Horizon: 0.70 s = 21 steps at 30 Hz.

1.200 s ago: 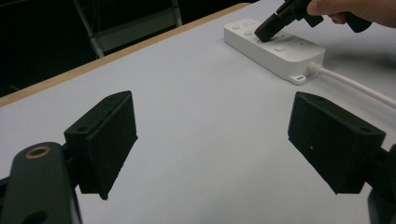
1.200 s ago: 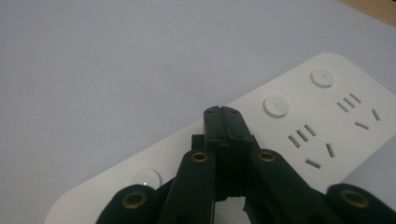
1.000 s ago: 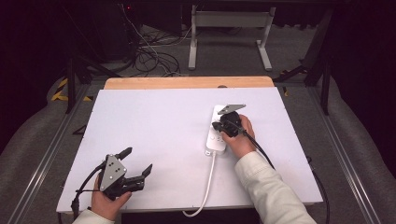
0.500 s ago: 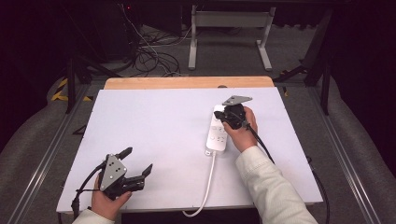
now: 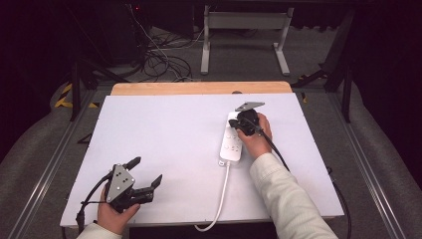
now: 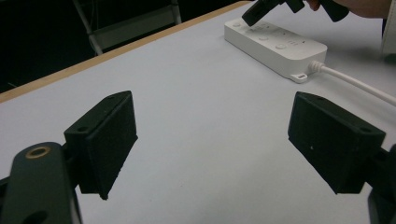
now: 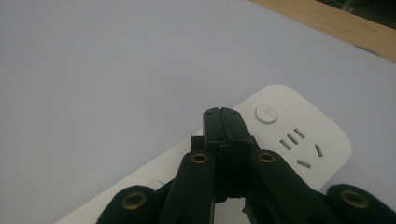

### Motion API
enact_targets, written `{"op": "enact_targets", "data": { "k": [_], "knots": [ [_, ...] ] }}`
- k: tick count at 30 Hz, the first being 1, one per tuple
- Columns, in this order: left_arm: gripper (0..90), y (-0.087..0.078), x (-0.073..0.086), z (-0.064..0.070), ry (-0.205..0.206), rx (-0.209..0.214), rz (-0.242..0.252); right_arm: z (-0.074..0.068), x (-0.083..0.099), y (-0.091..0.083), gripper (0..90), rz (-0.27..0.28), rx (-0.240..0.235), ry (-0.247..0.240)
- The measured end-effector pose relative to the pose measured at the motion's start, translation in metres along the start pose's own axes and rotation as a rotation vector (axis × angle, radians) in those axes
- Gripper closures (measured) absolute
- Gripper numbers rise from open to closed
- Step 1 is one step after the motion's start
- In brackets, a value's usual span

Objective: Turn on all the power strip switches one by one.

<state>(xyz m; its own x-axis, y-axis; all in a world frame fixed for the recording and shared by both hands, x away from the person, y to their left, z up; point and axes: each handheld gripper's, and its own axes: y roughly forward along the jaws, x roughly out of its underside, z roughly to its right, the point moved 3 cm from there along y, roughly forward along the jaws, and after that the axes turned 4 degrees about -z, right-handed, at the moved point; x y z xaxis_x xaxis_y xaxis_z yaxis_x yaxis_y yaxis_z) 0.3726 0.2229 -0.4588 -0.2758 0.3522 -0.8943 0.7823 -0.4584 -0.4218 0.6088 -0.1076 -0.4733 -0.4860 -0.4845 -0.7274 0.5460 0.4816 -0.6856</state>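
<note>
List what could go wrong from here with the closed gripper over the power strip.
1. The right hand-held gripper, jaws shut, hovers near the round button on the power strip; it may miss and hit the socket slots.
2. Nothing steadies the strip: the left hand-held gripper sits open, far away, so a push could slide it.

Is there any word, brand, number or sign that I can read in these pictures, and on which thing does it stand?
No readable text anywhere.
Power strip: white casing with slots and a round button, no legible brand or marking.
Left tool and right tool: no readable lettering or numbers.
Table: plain white surface, no marks.
</note>
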Motion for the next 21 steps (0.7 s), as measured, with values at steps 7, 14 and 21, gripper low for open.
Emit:
{"op": "enact_targets", "data": {
  "k": [7, 14, 21],
  "knots": [
    [15.9, -0.0002, 0.0003, -0.0003, -0.001, 0.002, -0.001, -0.0002, 0.0017, 0.0040, 90.0, -0.015, 0.000, 0.002],
    [15.9, -0.0005, -0.0001, -0.0002, 0.002, -0.002, 0.002, 0.0001, 0.0025, 0.0041, 90.0, -0.016, -0.011, 0.013],
    [15.9, -0.0012, -0.0002, 0.0001, 0.005, -0.004, 0.001, -0.0009, 0.0029, 0.0052, 90.0, -0.016, -0.003, 0.011]
  ]
}}
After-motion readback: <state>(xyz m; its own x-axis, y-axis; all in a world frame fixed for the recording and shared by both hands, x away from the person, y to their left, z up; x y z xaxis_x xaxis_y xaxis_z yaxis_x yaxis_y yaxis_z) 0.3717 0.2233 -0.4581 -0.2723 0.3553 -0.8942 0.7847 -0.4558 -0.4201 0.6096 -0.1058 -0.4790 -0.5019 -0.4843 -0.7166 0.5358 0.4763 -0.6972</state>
